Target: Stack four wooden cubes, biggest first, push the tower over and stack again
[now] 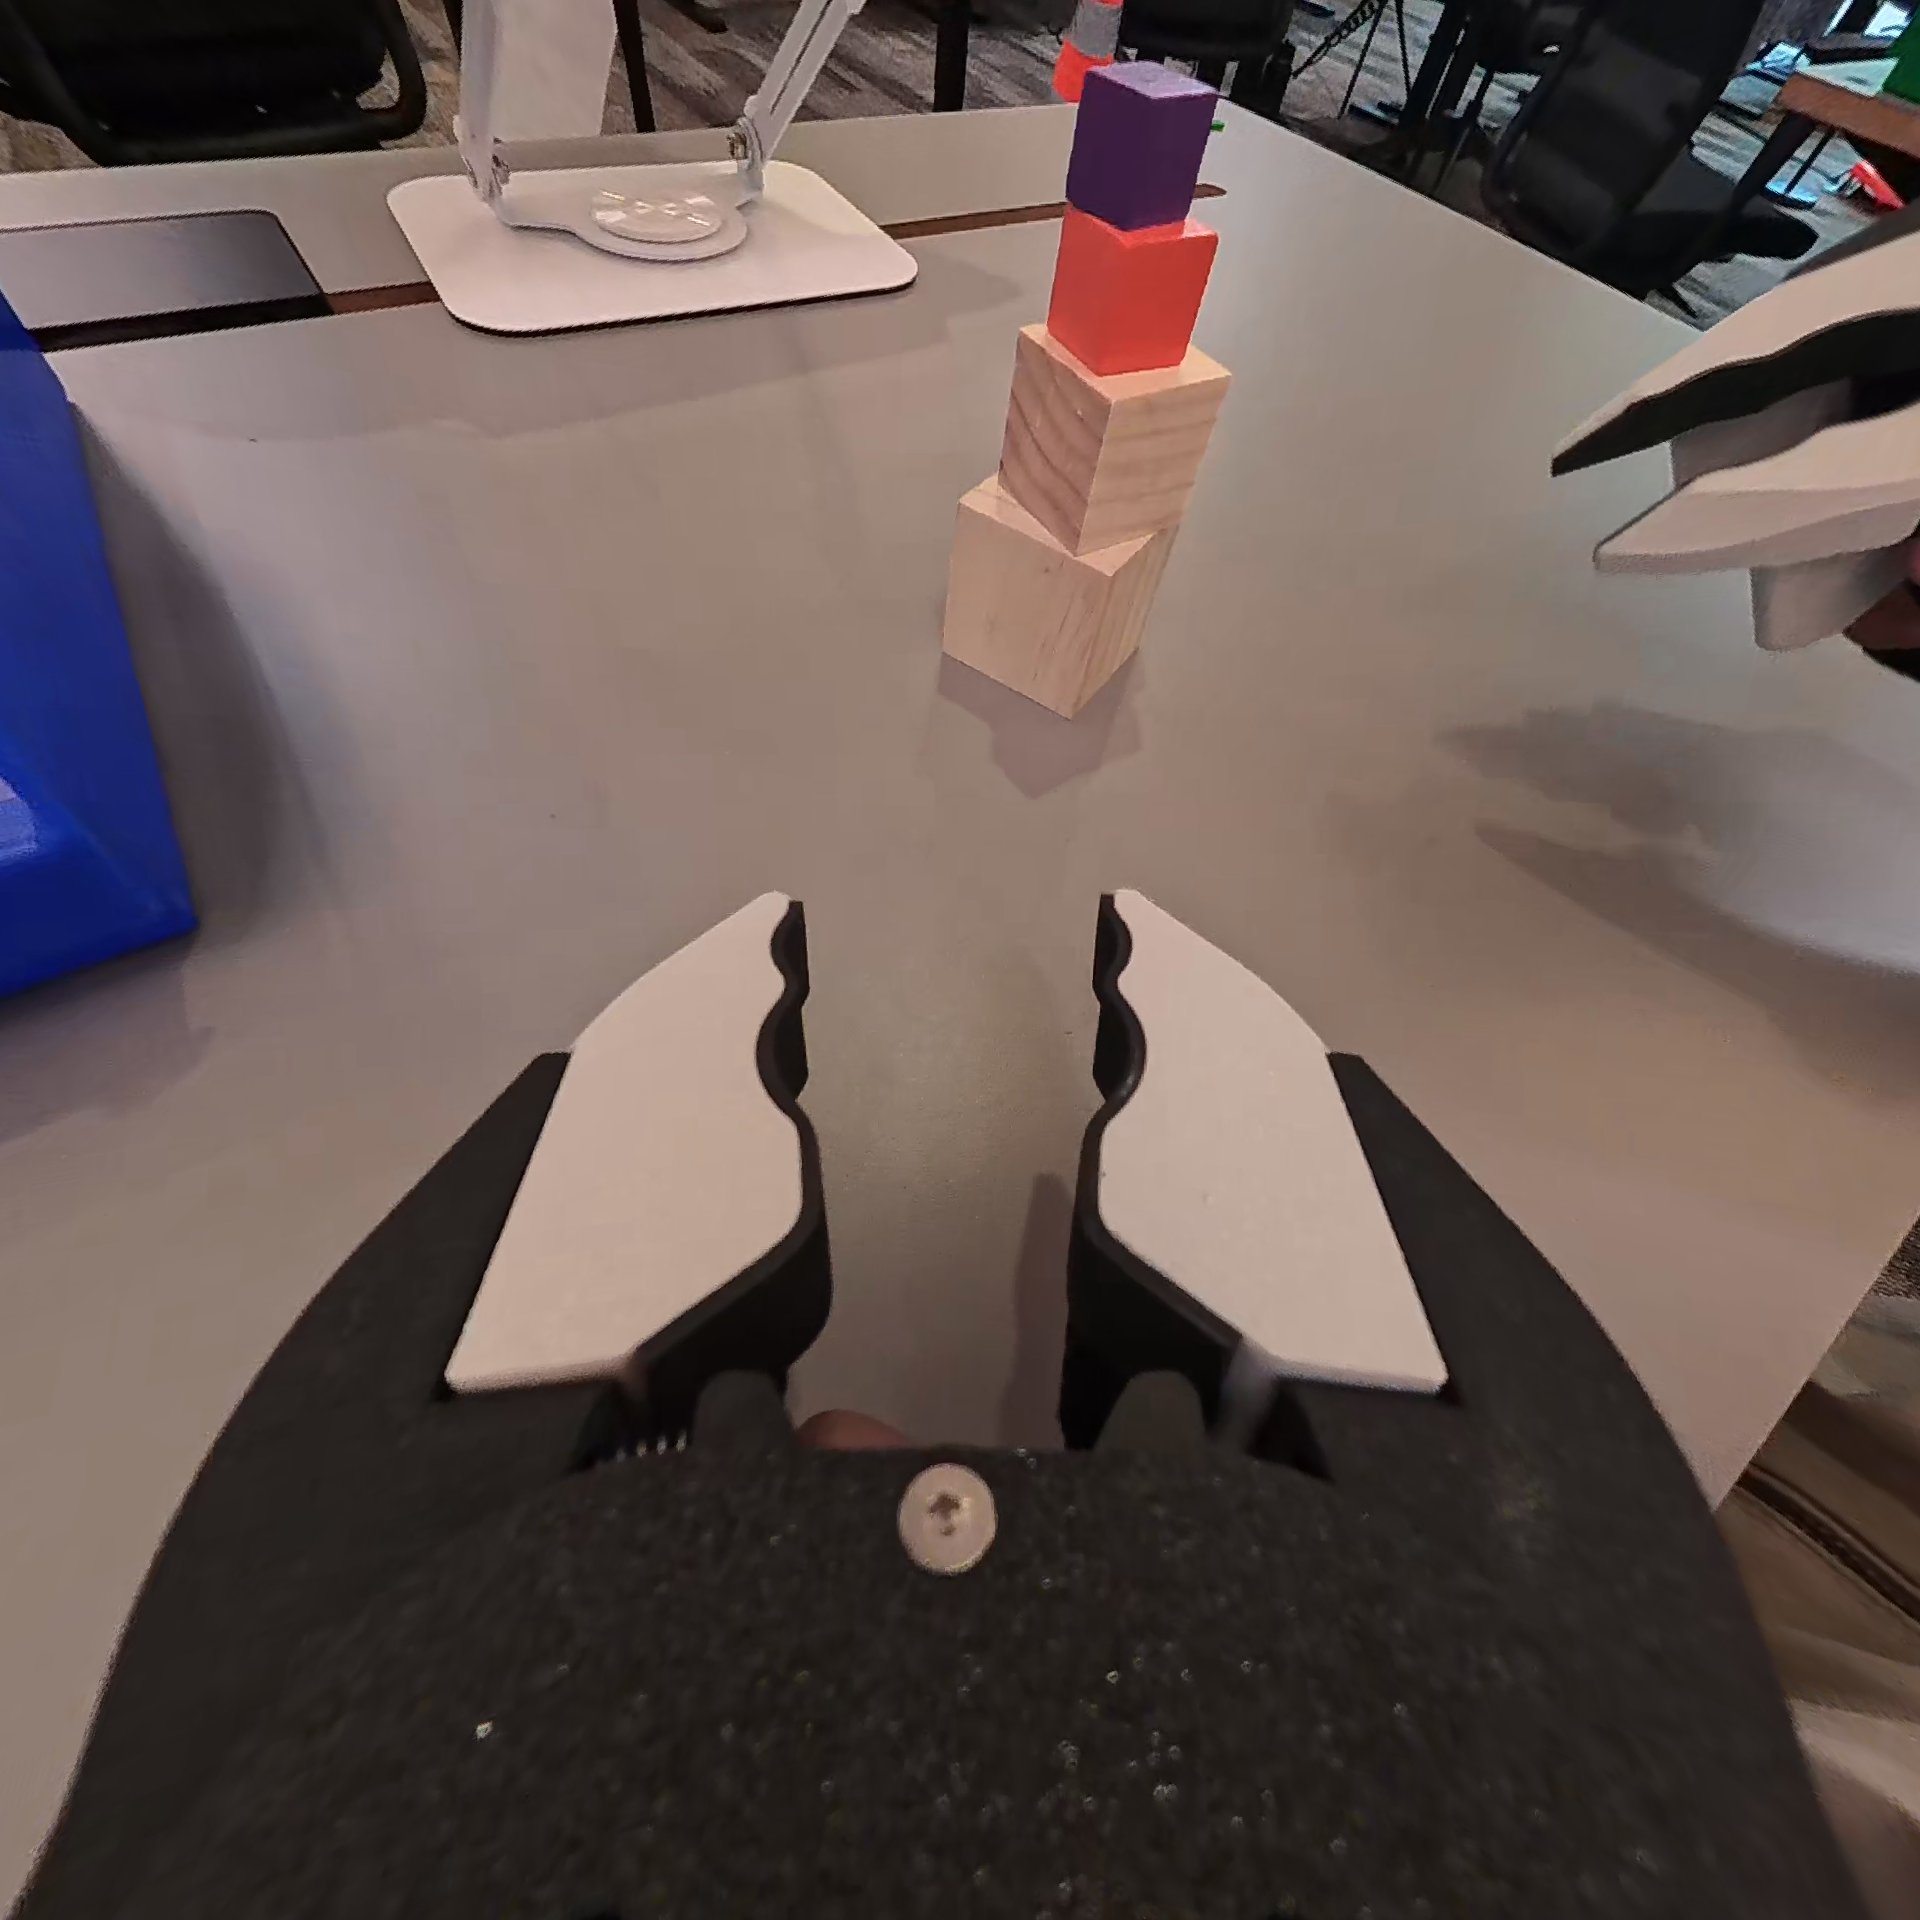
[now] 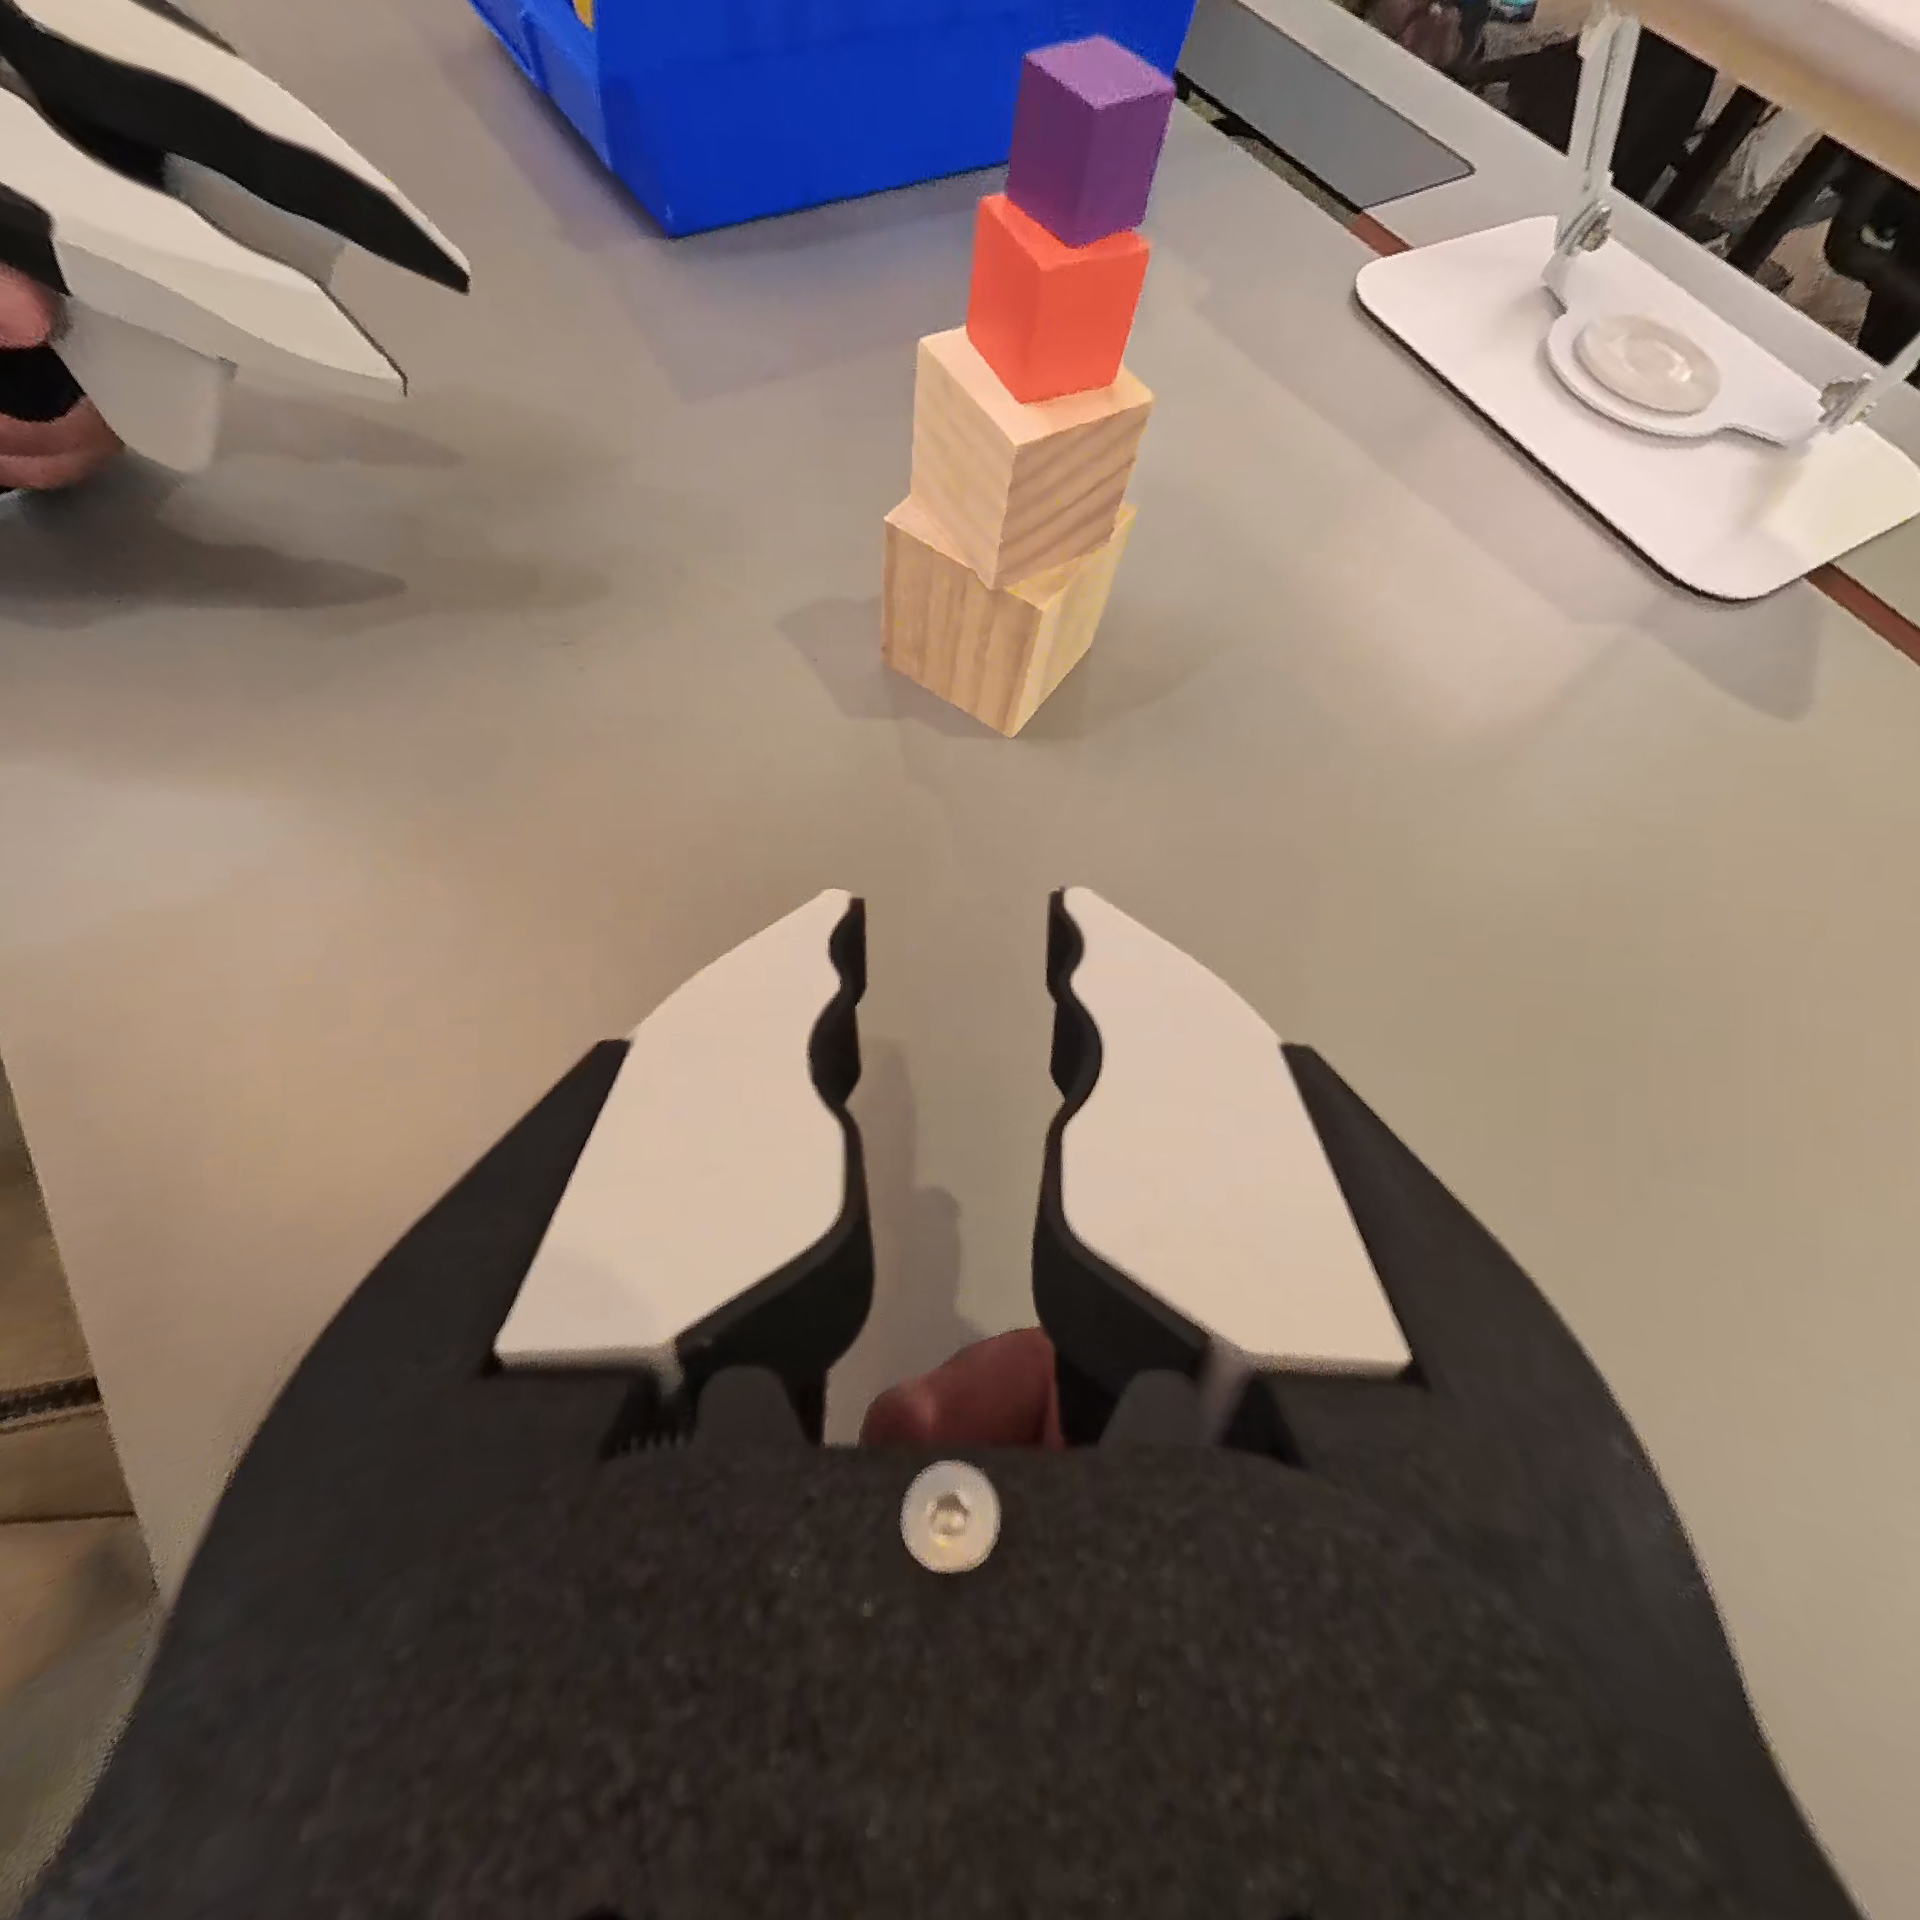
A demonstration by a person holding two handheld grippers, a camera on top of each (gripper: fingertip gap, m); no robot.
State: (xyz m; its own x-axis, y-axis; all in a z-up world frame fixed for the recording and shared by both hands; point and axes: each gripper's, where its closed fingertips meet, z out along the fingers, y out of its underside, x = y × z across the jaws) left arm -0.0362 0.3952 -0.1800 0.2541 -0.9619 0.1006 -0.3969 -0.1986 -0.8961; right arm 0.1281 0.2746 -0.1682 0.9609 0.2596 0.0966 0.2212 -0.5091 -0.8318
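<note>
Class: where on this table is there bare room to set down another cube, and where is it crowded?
Bare grey table lies between the left gripper and the tower's bottom cube, and between the tower and the blue bin. It is crowded at the far edge around the white stand base.

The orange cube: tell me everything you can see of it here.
The orange cube looks like painted wood, matte, with crisp edges. It sits third up in the tower, resting on the smaller plain wood cube and bearing the purple cube. It is upright, turned a little against its neighbours. Neither gripper touches it; both hang open, well short of the tower.
</note>
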